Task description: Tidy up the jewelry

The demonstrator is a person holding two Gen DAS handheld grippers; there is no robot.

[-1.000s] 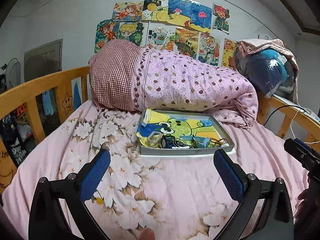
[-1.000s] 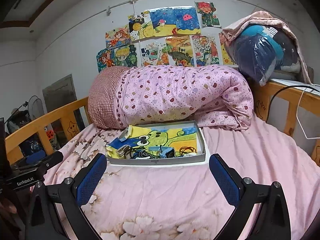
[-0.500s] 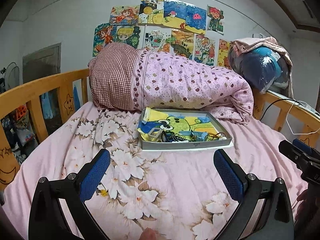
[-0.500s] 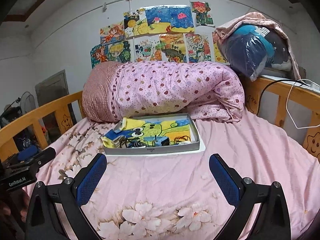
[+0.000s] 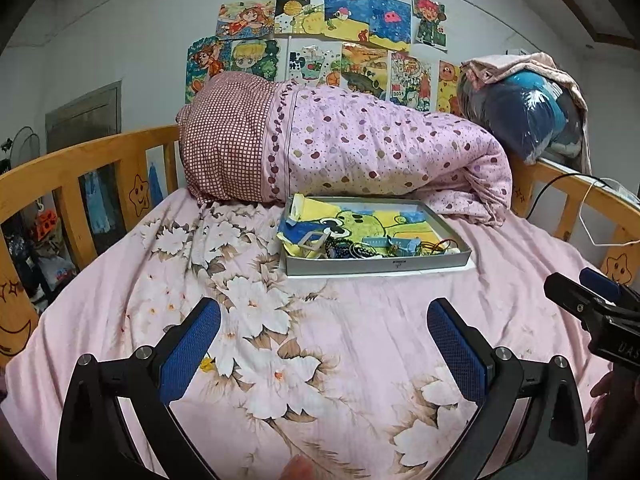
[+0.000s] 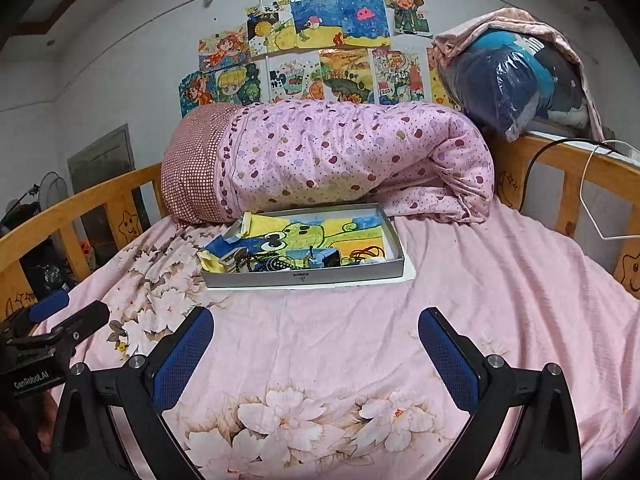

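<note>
A shallow grey tray (image 5: 376, 266) lies on the pink floral bedsheet, lined with a cartoon drawing. A tangle of jewelry (image 5: 360, 248), with dark beads, bracelets and a small blue piece, lies along its near edge. The tray (image 6: 304, 278) and the jewelry (image 6: 288, 262) also show in the right wrist view. My left gripper (image 5: 324, 340) is open and empty, well short of the tray. My right gripper (image 6: 316, 344) is open and empty, also short of the tray. Each gripper shows at the edge of the other's view.
A rolled pink spotted quilt (image 5: 360, 152) lies right behind the tray. Wooden bed rails (image 5: 80, 184) run along both sides. A blue bundle in plastic (image 6: 512, 84) sits on the back right rail, with cables and a white hanger (image 6: 592, 208) nearby.
Both grippers have pulled back and risen a little, so the tray sits farther away in both views. The jaws stay open.
</note>
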